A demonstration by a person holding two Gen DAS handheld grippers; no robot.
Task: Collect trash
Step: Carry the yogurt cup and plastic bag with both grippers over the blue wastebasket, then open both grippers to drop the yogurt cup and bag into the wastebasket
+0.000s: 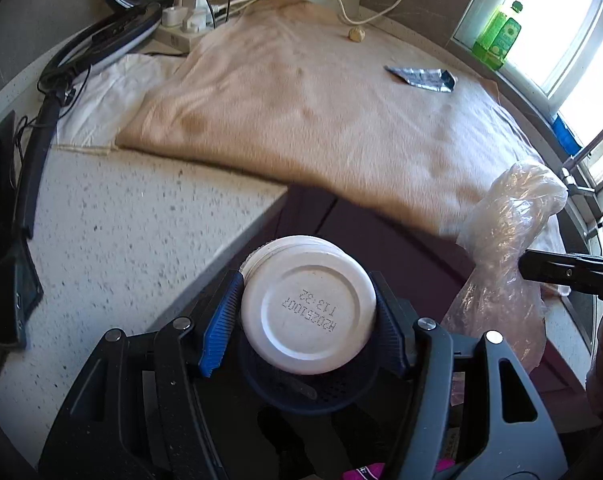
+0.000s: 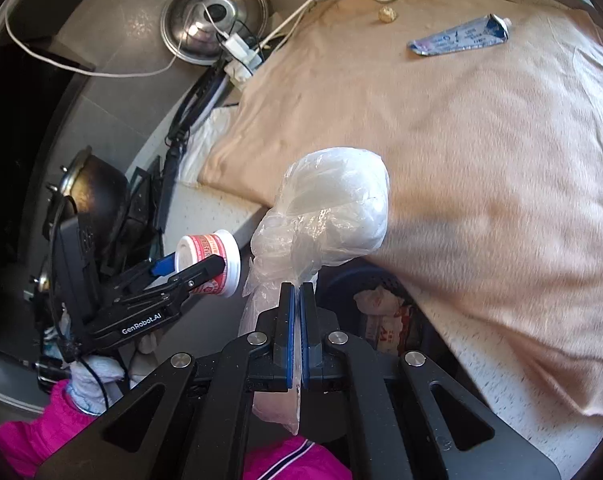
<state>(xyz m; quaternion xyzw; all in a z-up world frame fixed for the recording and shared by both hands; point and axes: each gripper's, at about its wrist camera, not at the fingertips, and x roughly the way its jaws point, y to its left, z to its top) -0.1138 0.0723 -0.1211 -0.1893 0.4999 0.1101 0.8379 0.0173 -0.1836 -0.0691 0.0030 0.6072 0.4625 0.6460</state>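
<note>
Crinkled clear plastic bag (image 2: 333, 216) pinched in right claw (image 2: 297, 312); left claw (image 1: 307, 312) grips round white tub (image 1: 307, 312).

green bottles (image 1: 497, 34) washed out, basket (image 1: 309, 392) mostly hidden

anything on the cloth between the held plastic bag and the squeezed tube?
Nothing: in the right wrist view, only bare beige cloth lies between the plastic bag and the tube.
</note>
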